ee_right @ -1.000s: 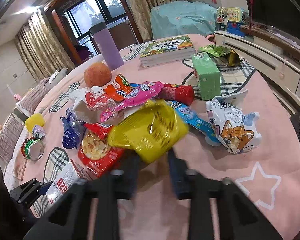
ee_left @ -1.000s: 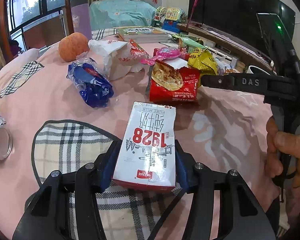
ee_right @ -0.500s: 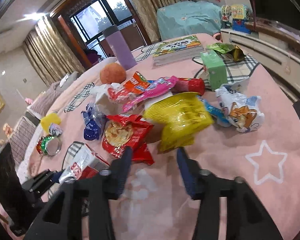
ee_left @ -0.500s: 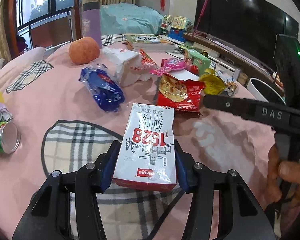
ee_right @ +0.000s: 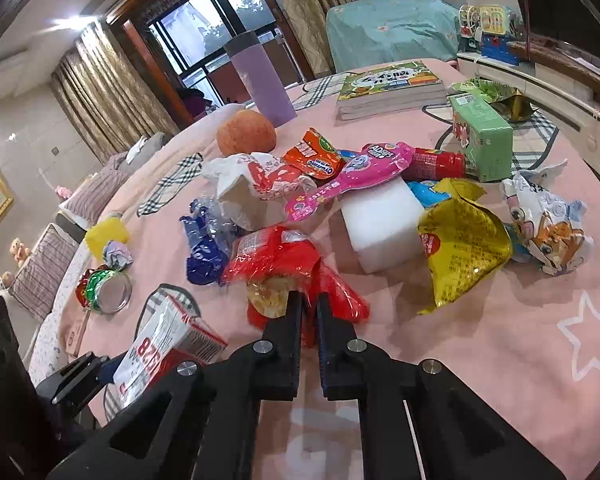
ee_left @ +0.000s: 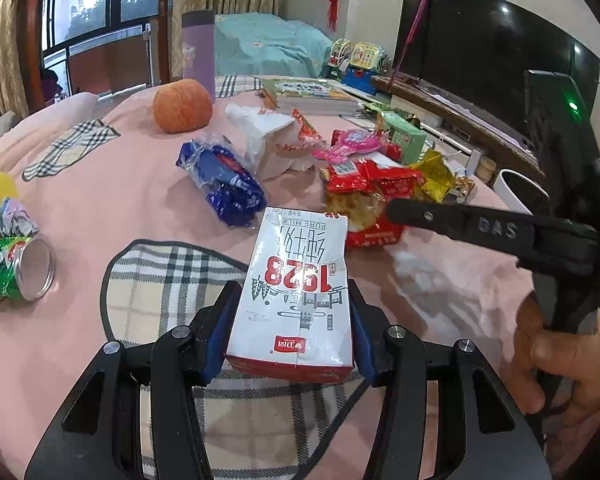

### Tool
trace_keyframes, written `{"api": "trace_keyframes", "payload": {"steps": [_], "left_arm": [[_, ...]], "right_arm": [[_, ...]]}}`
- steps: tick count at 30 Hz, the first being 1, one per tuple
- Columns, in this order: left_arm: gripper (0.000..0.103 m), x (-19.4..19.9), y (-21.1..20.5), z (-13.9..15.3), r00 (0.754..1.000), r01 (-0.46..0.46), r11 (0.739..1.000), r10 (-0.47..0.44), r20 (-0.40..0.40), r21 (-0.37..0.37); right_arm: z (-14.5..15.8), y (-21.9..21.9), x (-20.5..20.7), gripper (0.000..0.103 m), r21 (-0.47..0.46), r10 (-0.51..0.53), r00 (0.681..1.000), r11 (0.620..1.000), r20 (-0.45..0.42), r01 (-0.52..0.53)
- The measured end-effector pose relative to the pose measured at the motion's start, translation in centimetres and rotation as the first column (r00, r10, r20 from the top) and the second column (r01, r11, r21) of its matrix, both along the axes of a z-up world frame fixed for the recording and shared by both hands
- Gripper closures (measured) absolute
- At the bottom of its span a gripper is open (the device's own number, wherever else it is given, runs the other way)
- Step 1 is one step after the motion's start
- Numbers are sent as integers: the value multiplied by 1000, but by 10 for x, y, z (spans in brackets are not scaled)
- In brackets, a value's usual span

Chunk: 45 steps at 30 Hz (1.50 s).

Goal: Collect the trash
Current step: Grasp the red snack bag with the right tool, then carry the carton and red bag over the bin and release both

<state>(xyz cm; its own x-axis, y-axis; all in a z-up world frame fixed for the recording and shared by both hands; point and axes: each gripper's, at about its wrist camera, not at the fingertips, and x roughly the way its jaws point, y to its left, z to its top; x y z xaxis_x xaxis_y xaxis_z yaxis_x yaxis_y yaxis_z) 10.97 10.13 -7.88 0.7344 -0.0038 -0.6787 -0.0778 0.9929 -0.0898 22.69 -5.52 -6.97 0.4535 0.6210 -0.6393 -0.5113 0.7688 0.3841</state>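
One milk carton (ee_left: 296, 280), one can (ee_left: 18, 268), one orange (ee_left: 183, 106) — two books (ee_right: 392, 90).

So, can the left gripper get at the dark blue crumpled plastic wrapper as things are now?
Probably not yet. The left gripper has its jaws shut on the white milk carton, so they are full. The path to the dark blue crumpled plastic wrapper looks free otherwise.

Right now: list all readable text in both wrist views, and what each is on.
"1928" and "PURE MILK": milk carton, seen upside down, held in the left gripper.
"DAS": finger of the right gripper.
"Oyummie": orange sachet.
Red snack bag pinched in the right gripper, yellow bag, book cover: print too small or blurred.
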Motion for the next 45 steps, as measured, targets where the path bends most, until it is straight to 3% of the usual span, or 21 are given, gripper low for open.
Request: {"api": "trace_keyframes", "payload": {"steps": [8,16,32,45], "left_arm": [[53,-1,-30,9,998,67,998,-67,19,-4],[53,9,-83,15,984,179,984,-178,24,-20],[53,40,-188,30,931,364,931,-364,34,18],[53,74,-243,41,905,423,904,-425,29,59]], "right_arm": [[18,-52,-33,100,38,-58,997,998,44,56],[24,-127,-58,100,51,-203,976,979,78,199],[27,-238,-65,100,67,-419,903,908,94,414],[27,-292,-46,100,71,-507,856,862,103,502]]}}
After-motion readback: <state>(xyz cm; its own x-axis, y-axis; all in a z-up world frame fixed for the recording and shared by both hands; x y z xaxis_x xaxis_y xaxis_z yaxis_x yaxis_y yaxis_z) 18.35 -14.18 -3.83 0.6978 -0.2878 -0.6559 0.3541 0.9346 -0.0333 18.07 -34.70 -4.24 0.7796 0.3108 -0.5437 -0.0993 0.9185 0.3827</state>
